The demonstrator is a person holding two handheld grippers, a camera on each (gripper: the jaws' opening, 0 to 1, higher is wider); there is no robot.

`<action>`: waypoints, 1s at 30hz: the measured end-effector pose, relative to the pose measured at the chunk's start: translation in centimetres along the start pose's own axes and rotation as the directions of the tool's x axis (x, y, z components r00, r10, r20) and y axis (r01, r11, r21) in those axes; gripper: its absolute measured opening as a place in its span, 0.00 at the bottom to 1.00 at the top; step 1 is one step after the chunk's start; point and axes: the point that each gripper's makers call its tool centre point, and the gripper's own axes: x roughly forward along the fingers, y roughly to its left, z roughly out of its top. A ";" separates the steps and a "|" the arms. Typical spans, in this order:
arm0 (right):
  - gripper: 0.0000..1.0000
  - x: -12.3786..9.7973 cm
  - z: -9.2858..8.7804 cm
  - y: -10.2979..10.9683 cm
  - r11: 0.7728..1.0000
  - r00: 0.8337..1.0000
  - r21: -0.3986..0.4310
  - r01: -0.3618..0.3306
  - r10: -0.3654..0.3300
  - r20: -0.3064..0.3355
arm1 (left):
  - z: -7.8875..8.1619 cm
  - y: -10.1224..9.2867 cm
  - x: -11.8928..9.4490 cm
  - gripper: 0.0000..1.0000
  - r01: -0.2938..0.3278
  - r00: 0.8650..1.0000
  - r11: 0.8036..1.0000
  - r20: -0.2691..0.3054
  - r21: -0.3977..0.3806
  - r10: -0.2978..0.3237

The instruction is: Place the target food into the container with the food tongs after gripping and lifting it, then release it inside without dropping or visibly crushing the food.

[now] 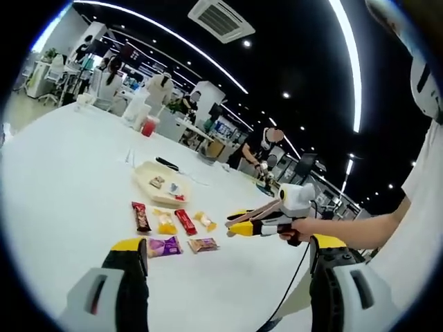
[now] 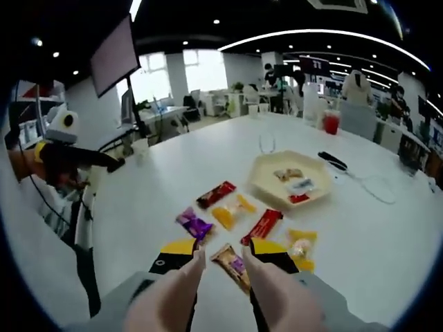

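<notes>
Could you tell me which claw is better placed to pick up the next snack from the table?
The right claw: it carries the tongs, whose open tips straddle the brown snack packet near the tray. The left claw hangs open, back from the snacks, carrying nothing.

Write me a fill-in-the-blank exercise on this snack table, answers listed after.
1. The pale tray already holds ___ wrapped snacks.
2. The right gripper holds wooden ___.
3. The brown snack packet lies between the tongs' ___.
4. The purple packet lies on the white ___.

Missing words: three; tongs; tips; table
</notes>
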 end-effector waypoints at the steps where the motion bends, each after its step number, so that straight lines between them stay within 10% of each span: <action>1: 0.28 0.0 0.0 -0.1 1.000 1.000 -0.001 0.001 -0.001 -0.004 | 0.0 0.0 0.0 0.98 -0.001 1.000 1.000 -0.001 -0.001 0.001; 30: 0.27 1.8 -3.7 -1.4 0.999 0.994 -0.035 -0.025 0.021 -0.107 | 0.2 -0.8 0.6 0.98 -0.014 0.999 0.999 -0.035 0.051 0.016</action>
